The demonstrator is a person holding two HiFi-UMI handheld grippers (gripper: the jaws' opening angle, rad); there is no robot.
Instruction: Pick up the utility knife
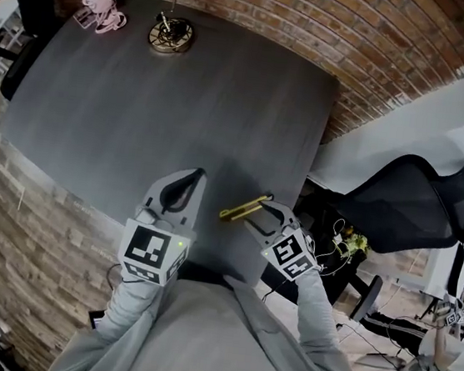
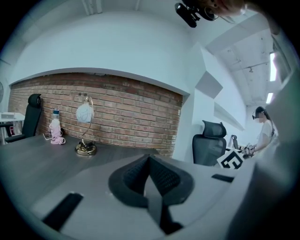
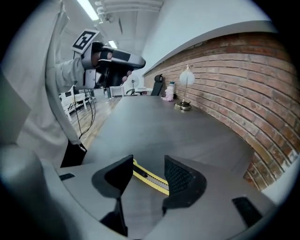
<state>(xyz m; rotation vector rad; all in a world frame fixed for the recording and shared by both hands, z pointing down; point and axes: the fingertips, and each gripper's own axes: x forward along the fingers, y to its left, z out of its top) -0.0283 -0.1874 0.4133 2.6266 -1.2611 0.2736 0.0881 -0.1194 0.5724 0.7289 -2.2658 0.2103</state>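
One utility knife [image 3: 149, 178], right gripper [image 3: 147, 158] astride, jaws apart

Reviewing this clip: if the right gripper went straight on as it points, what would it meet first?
Most likely the yellow utility knife, lying on the dark table just ahead, between the open jaws of the right gripper. Depth is unclear, but the knife does not seem to be gripped yet.

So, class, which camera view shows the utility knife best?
The right gripper view: the utility knife lies close up on the table inside the open right claw, slider visible. The head view shows the knife whole but small. The left gripper view misses it.
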